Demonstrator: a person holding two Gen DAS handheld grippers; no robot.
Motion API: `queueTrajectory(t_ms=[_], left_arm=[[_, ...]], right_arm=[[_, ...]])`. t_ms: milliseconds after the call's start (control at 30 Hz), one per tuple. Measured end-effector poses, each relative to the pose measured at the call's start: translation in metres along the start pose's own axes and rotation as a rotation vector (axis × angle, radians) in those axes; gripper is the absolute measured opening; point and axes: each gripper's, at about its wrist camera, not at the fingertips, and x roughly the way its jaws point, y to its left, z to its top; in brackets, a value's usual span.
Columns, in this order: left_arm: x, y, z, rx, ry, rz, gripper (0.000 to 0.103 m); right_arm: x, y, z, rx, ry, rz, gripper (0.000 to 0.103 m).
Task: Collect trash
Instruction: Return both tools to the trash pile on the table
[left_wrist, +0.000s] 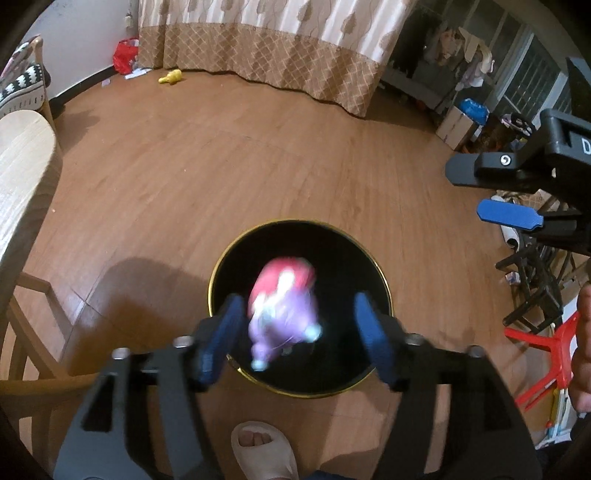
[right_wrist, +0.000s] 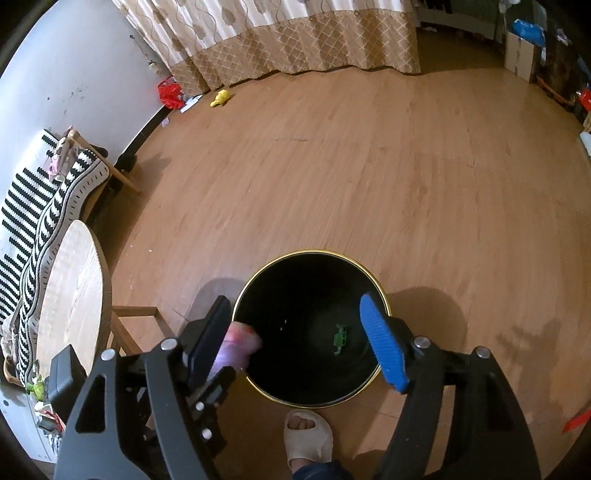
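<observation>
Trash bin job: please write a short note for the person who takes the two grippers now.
Left gripper: open, above the black bin. A blurred pink and purple wrapper is between its fingers, free of the pads and seemingly dropping into the bin.
Right gripper: open and empty, also over the bin.
Done: a small green piece lies on the bin's bottom.
Left: a yellow item, a red bag and white paper scraps lie on the floor by the curtain; probably collect these next, if they count as trash.
Note: a foot in a slipper stands close to the bin.
</observation>
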Motion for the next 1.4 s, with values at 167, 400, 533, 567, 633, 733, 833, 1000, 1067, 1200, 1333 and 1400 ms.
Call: queueTrajectory(t_ms=[167, 400, 533, 567, 633, 733, 833, 1000, 1067, 1200, 1333, 1400], left_arm=[[-0.014, 0.0, -0.003, 0.021, -0.02, 0.019, 0.075], [-0.107, 0.036, -0.01, -0.016, -0.099, 0.111, 0.092], [-0.185, 0.084, -0.028, -0.086, -0.166, 0.211, 0.093], [-0.209, 0.102, -0.037, -0.115, -0.183, 0.254, 0.093], [-0.255, 0.137, -0.06, -0.179, -0.211, 0.349, 0.093], [-0.311, 0.182, -0.095, -0.26, -0.24, 0.466, 0.093], [-0.371, 0.227, -0.139, -0.353, -0.282, 0.576, 0.093], [-0.44, 0.288, -0.203, -0.526, -0.311, 0.69, 0.093], [-0.462, 0.308, -0.23, -0.586, -0.317, 0.74, 0.093], [-0.489, 0.34, -0.278, -0.685, -0.316, 0.792, 0.093], [-0.498, 0.359, -0.302, -0.696, -0.294, 0.789, 0.093], [-0.496, 0.367, -0.308, -0.679, -0.273, 0.795, 0.093]], right_arm=[[-0.005, 0.007, -0.003, -0.015, -0.009, 0.008, 0.072], [-0.016, 0.065, -0.011, -0.102, -0.044, 0.076, 0.08], [-0.028, 0.136, -0.028, -0.222, -0.057, 0.162, 0.081], [-0.032, 0.157, -0.036, -0.258, -0.066, 0.183, 0.083], [-0.037, 0.199, -0.053, -0.334, -0.067, 0.22, 0.083], [-0.041, 0.268, -0.086, -0.462, -0.042, 0.299, 0.083], [-0.044, 0.332, -0.125, -0.583, -0.003, 0.37, 0.083], [-0.045, 0.421, -0.192, -0.764, 0.054, 0.464, 0.083], [-0.044, 0.452, -0.219, -0.825, 0.08, 0.49, 0.083], [-0.041, 0.5, -0.262, -0.912, 0.129, 0.541, 0.079], [-0.035, 0.532, -0.298, -1.006, 0.158, 0.573, 0.072], [-0.03, 0.543, -0.312, -1.049, 0.17, 0.582, 0.07]])
